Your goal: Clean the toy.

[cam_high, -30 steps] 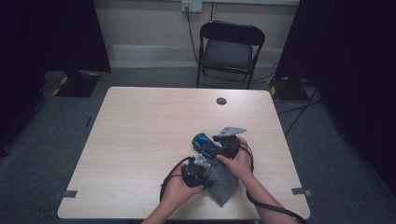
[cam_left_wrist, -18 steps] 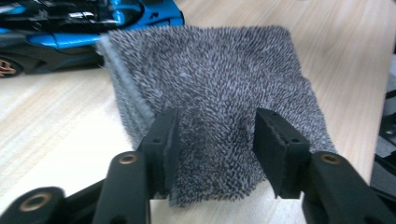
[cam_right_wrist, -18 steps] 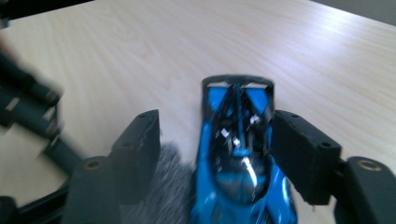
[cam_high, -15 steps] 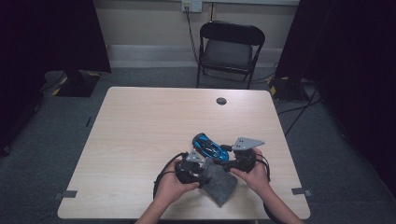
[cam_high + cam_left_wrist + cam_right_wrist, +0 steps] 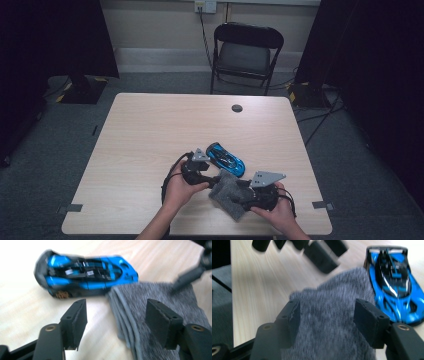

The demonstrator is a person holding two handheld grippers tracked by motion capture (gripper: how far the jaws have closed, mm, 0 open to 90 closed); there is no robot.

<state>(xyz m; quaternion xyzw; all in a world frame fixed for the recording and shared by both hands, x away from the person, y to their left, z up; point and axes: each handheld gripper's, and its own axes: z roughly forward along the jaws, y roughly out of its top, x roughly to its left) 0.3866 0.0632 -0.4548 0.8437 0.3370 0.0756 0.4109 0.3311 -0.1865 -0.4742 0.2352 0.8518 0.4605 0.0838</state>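
A blue and black toy car (image 5: 225, 159) lies on the wooden table (image 5: 150, 130), its side against a folded grey cloth (image 5: 229, 194). My left gripper (image 5: 214, 179) reaches the cloth from the left. In the left gripper view its jaws (image 5: 116, 315) have just been opening and stand open, with the cloth's folded edge (image 5: 125, 312) between them and the car (image 5: 85, 275) beyond. My right gripper (image 5: 237, 197) comes in from the right. Seen from the right gripper (image 5: 327, 317), its jaws have been closing a little. They stand apart over the cloth (image 5: 329, 297), with the car (image 5: 394, 282) at the right.
A small black disc (image 5: 237, 108) lies near the table's far edge. A black folding chair (image 5: 245, 50) stands behind the table. The cloth lies close to the table's front edge (image 5: 200, 233). Bare wood stretches to the left and the back.
My right gripper has drawn back from beside the car toward the front edge, onto the cloth. The left gripper's hand has shifted slightly left. Car and cloth have hardly moved.
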